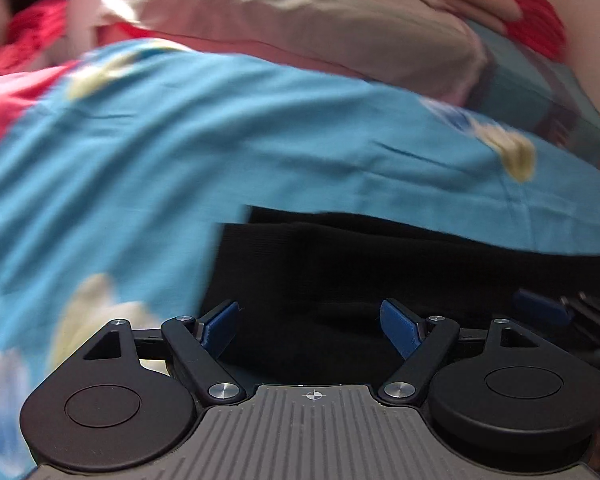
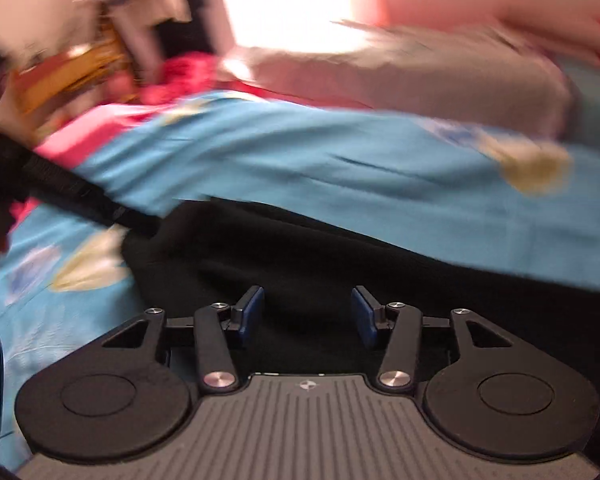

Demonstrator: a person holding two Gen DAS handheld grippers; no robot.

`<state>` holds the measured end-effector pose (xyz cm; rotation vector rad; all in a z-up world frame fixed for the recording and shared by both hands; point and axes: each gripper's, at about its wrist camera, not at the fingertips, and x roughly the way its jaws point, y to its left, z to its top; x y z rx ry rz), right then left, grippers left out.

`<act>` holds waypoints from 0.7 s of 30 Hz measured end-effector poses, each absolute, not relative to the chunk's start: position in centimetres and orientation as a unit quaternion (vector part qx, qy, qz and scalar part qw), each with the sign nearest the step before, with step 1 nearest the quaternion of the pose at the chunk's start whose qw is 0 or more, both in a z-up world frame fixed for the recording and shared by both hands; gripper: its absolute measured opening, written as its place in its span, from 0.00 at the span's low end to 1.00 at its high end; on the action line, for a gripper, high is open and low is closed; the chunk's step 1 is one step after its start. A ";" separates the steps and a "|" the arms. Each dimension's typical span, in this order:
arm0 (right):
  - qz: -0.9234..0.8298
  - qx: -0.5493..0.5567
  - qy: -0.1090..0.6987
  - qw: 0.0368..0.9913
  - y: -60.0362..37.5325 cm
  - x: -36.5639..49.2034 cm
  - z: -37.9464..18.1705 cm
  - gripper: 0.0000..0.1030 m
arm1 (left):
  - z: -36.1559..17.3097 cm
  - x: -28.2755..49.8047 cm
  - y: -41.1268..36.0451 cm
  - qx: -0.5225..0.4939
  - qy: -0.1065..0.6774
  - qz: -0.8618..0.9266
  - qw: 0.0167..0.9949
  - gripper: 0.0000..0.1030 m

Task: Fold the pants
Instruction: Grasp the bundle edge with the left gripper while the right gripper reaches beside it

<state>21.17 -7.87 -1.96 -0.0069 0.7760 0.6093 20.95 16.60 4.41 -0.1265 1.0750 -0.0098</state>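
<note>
The black pants (image 1: pixel 340 264) lie folded on a blue bed sheet (image 1: pixel 160 152). In the left wrist view my left gripper (image 1: pixel 310 326) is open just above the pants' near left part, with nothing between its blue pads. The right gripper's blue pad (image 1: pixel 540 308) shows at the right edge, over the same cloth. In the right wrist view the pants (image 2: pixel 340 248) fill the lower middle, and my right gripper (image 2: pixel 308 314) is open over them, empty. Both views are motion-blurred.
A grey-pink pillow (image 1: pixel 300 28) lies at the bed's far side, with red cloth (image 1: pixel 32 36) beyond it at left and a teal checked cushion (image 1: pixel 540 88) at right. A black strap (image 2: pixel 72 192) crosses the sheet at left in the right wrist view.
</note>
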 end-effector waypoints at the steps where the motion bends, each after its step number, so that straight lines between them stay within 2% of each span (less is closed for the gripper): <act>1: 0.278 -0.010 0.388 0.879 -8.8 22.4 -2.7 0.44 | 3.1 22.1 15.4 -0.056 0.522 -0.025 0.851 1.00; 2: 0.262 -0.017 0.406 0.875 -9.8 24.0 -3.6 0.29 | 1.7 23.3 14.4 -0.050 0.533 -0.038 0.844 1.00; 3: 0.249 -0.004 0.407 0.879 -11.1 25.2 -3.9 0.01 | 0.4 24.5 13.6 -0.038 0.541 -0.035 0.840 1.00; 5: 0.198 0.041 0.401 0.894 -13.8 27.0 -3.2 0.07 | -1.0 26.4 12.3 0.005 0.533 -0.011 0.846 1.00; 6: 0.177 0.049 0.393 0.901 -14.6 27.3 -2.8 0.15 | -1.1 27.0 11.8 0.017 0.522 -0.007 0.853 1.00; 7: 0.162 0.056 0.388 0.906 -15.6 27.3 -2.4 0.19 | -1.1 27.4 11.6 0.022 0.514 -0.001 0.857 1.00; 9: 0.177 0.082 0.384 0.903 -16.8 26.3 -2.0 0.21 | -1.3 28.1 11.7 0.011 0.512 0.008 0.859 1.00; 12: 0.243 0.075 0.395 0.883 -15.4 24.5 -3.0 0.41 | -2.3 28.4 11.1 0.021 0.502 0.016 0.865 1.00; 14: 0.250 0.033 0.401 0.881 -13.9 24.6 -4.6 0.36 | -2.9 28.9 10.0 0.055 0.494 0.027 0.867 1.00; 16: 0.233 0.038 0.385 0.892 -14.6 25.5 -4.7 0.24 | -2.9 29.6 9.8 0.067 0.488 0.034 0.870 1.00; 17: 0.211 0.059 0.389 0.895 -15.4 26.3 -4.3 0.24 | -2.7 29.9 9.9 0.061 0.491 0.036 0.868 1.00; 19: 0.156 0.099 0.378 0.907 -18.0 27.2 -3.0 0.34 | -1.9 30.3 10.3 0.047 0.509 0.037 0.859 1.00; 21: 0.162 0.117 0.369 0.908 -20.2 26.4 -1.7 0.37 | -0.1 29.3 10.7 0.034 0.514 0.033 0.856 1.00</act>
